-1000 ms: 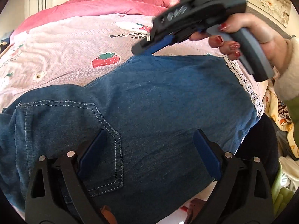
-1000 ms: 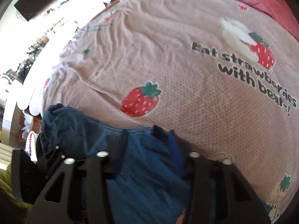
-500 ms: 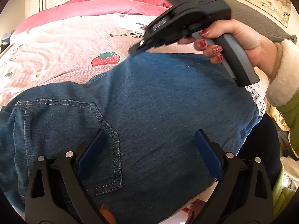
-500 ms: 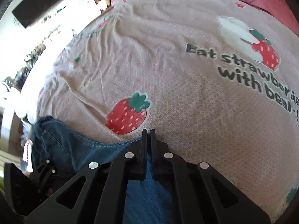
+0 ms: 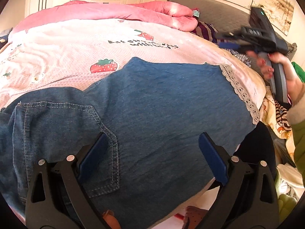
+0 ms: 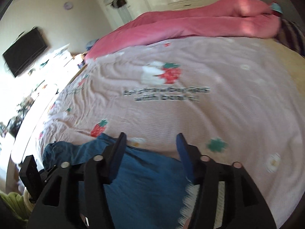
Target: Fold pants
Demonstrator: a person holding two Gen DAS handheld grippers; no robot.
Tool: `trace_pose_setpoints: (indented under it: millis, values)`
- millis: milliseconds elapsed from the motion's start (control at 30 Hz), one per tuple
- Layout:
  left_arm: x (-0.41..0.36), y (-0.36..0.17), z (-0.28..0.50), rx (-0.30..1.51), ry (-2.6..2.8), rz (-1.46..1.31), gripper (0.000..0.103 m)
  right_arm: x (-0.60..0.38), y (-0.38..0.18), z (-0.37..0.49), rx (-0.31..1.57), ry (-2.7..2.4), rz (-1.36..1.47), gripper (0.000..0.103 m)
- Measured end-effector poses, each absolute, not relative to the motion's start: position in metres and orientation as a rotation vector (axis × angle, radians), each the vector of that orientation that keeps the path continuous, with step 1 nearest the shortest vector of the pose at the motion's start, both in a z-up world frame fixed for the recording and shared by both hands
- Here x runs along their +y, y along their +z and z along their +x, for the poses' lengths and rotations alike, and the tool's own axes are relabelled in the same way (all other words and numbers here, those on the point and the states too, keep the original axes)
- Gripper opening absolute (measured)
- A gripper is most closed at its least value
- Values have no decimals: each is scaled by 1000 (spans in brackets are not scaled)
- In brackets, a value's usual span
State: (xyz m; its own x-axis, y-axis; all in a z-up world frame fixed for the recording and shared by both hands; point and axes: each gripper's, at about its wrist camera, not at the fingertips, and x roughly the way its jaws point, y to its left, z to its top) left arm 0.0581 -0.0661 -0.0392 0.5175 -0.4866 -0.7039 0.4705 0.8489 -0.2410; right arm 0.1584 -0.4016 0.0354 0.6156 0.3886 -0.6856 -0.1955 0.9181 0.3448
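Observation:
Blue denim pants [image 5: 152, 114] lie folded on the pink strawberry bedsheet [image 5: 66, 53], back pocket [image 5: 66, 137] at the left. My left gripper [image 5: 152, 158] is open and hovers over the pants, empty. My right gripper [image 5: 231, 42] is seen in the left wrist view, lifted off to the right of the pants, held by a hand. In the right wrist view my right gripper [image 6: 150, 143] is open and empty above the pants' far edge [image 6: 144, 175].
A pink quilt [image 5: 114, 12] lies along the far side of the bed. The sheet's lace edge [image 5: 240, 91] marks the bed's right side, with piled clothes [image 5: 280, 112] beyond it. A TV [image 6: 24, 51] hangs on the left wall.
My right gripper has let go of the pants' far edge, opened, and pulled up and away to the right. The pants now lie flat. My left gripper has stayed put.

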Motion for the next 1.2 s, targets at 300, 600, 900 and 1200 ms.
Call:
trace_pose_setpoints:
  millis: [300,600,900,1200]
  values:
    - [-75,-10,57,776,-560,1,90,-462,7,132,863,259,360,63]
    - [-75,-7,166,922,-439,-121,90,-473,-14,149,894,308,459,63]
    - [-113,-35,200,979,-355,-6,60,-456,-19,153,889,372,347,4]
    - [-118,-50,204,969,-308,42,65,-465,-44,161,927,304,319,4]
